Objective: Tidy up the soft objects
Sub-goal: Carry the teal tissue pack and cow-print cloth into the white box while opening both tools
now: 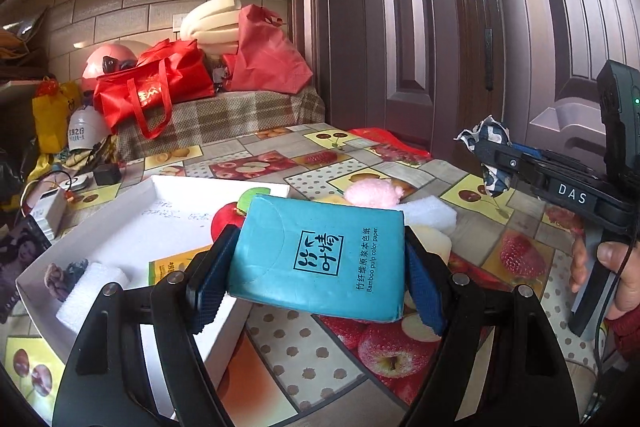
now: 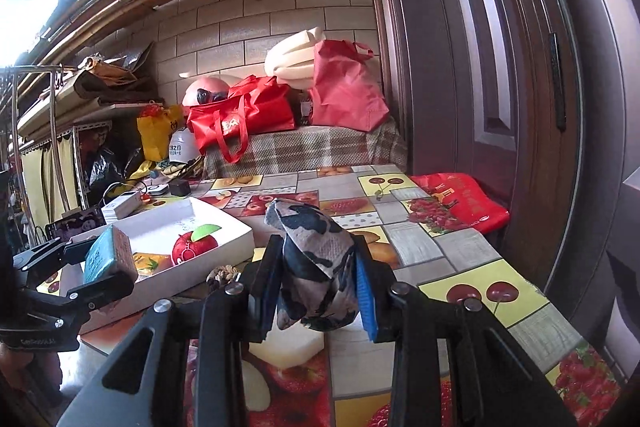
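- left gripper clamped on the teal tissue pack, lifted over the table
- right gripper pinching a patterned cloth, also up
- white box already holds the plush apple
- pink fluff and foam pieces still out on the table, so roughly halfway I'd guess

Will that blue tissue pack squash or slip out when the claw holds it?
The blue tissue pack probably squashes a little; it looks like soft wrapped paper. Its shiny wrapper may be slippery, though the left claw holds both ends. It's likely light.
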Demonstrator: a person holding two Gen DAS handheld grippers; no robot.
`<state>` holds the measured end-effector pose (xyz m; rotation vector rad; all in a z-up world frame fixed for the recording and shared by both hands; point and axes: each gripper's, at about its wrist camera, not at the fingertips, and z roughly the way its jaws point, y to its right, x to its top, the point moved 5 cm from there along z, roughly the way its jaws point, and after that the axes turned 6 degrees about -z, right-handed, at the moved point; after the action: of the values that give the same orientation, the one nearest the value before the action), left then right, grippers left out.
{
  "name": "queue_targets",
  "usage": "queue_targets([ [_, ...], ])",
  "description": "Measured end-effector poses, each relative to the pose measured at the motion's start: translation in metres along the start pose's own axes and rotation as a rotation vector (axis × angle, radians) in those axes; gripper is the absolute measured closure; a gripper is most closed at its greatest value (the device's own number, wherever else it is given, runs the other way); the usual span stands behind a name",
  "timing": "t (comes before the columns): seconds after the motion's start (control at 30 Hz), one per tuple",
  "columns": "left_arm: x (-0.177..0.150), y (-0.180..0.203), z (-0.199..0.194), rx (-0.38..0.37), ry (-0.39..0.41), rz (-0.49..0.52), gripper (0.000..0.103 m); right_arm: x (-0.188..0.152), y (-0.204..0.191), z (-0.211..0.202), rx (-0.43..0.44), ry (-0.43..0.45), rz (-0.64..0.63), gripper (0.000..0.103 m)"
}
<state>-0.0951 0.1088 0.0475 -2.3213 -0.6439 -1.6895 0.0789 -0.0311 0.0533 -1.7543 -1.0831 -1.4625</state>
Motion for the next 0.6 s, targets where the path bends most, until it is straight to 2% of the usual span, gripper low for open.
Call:
queue_targets([
  [0.3, -0.002, -0.041, -0.019, 0.098, 0.048, -0.015, 0.025, 0.0, -0.035, 0.007, 0.05, -0.009, -0.059, 0.07],
  [0.6, -0.003, -0.075, -0.025, 0.173, 0.057, -0.028, 0.025, -0.002, -0.066, 0.023, 0.121, -0.049, -0.09, 0.07],
])
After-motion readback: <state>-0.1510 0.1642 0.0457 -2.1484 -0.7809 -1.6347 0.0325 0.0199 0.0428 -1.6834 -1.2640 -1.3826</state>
